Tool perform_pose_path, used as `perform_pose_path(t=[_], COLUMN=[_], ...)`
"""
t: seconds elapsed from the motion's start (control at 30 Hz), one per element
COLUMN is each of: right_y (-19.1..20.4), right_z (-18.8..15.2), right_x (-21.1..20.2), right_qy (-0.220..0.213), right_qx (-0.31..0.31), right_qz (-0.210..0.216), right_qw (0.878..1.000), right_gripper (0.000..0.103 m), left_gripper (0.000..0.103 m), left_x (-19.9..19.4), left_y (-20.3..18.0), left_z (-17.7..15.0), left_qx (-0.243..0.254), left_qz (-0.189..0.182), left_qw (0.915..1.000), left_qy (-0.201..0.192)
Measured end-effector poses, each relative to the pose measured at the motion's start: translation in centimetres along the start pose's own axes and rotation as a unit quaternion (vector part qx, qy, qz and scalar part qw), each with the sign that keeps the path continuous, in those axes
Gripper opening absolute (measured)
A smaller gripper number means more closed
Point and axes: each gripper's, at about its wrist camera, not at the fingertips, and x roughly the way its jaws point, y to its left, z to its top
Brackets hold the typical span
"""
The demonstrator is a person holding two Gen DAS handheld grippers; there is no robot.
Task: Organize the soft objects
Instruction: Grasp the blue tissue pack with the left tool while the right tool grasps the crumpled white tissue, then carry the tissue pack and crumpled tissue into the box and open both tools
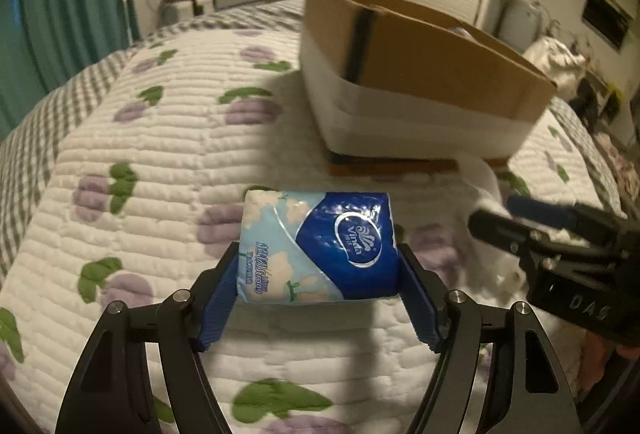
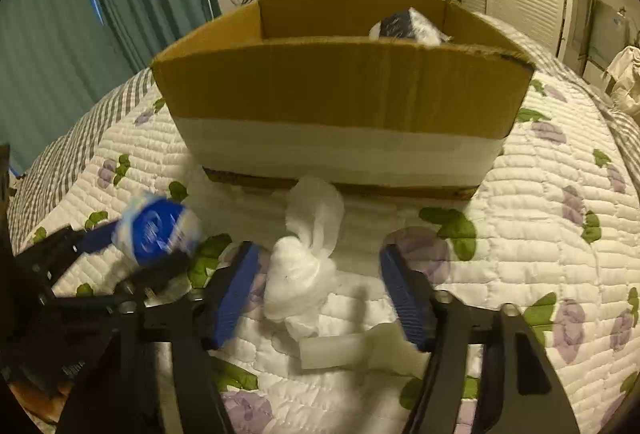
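A left gripper (image 1: 318,266) is clamping a blue and white tissue pack (image 1: 320,248) between its blue pads (image 1: 218,304) at the centre of the left wrist view, one pad pressing each end of the pack. The pack is being held above a quilted bedspread (image 1: 160,138) printed with purple flowers and green leaves. In the right wrist view the same pack (image 2: 158,230) is appearing blurred at the middle left of the frame, gripped at the end of the left gripper (image 2: 120,234).

The right gripper (image 2: 320,290) is standing wide open in the lower centre of its own view, its blue fingers (image 2: 236,290) spread apart on either side of a knotted white plastic bag (image 2: 304,266). The bag is lying on the bedspread (image 2: 520,234) between the fingers, nearer the left one; whether it is touching that finger cannot be told. A pale white tube-like piece (image 2: 340,350), too blurred to identify, is lying just below the bag. In the left wrist view the right gripper (image 1: 500,218) is entering from the right edge, blurred.

A cardboard box (image 2: 340,86), open at the top and banded in white around its lower half, is sitting on the bedspread in the upper centre of the right wrist view, just beyond the bag. A dark and white packet (image 2: 408,24) is showing above the box's near wall, toward its right side. The box (image 1: 420,50) is filling the upper right of the left wrist view.
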Motion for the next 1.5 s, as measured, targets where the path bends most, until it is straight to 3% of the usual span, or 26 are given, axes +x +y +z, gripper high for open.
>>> perform_pose_path(t=[0.13,0.23,0.67,1.0,1.23,1.5], right_y=[0.7,1.3,2.0,2.0,1.5,-0.9], right_z=[-0.4,-0.6,-1.4,-0.2,3.3,10.7], right_x=[0.3,0.0,-6.3,-14.7,-18.2,-17.4], right_qy=[0.006,-0.001,-0.051,-0.122,-0.16,-0.181], right_qx=[-0.016,-0.027,-0.021,-0.022,-0.042,-0.036], right_qz=[0.001,-0.004,0.01,0.013,0.014,0.021], right_qw=[1.0,1.0,0.998,0.992,0.986,0.983], right_gripper=[0.03,0.027,0.027,0.027,0.027,0.027], left_gripper=[0.073,0.073,0.073,0.073,0.073,0.073], left_x=[0.4,0.4,-4.7,-12.2,-14.4,-11.2], left_y=[0.7,0.7,-0.6,-2.4,-4.3,-5.0], left_z=[0.1,0.0,-0.2,2.7,6.6,13.2], left_qx=[-0.015,-0.013,0.003,0.009,0.036,0.037], left_qz=[-0.003,-0.002,0.0,-0.008,-0.005,0.0], left_qw=[0.9998,0.9998,0.9999,0.997,0.9917,0.9886], left_qy=[0.008,0.012,-0.011,-0.076,-0.123,-0.146])
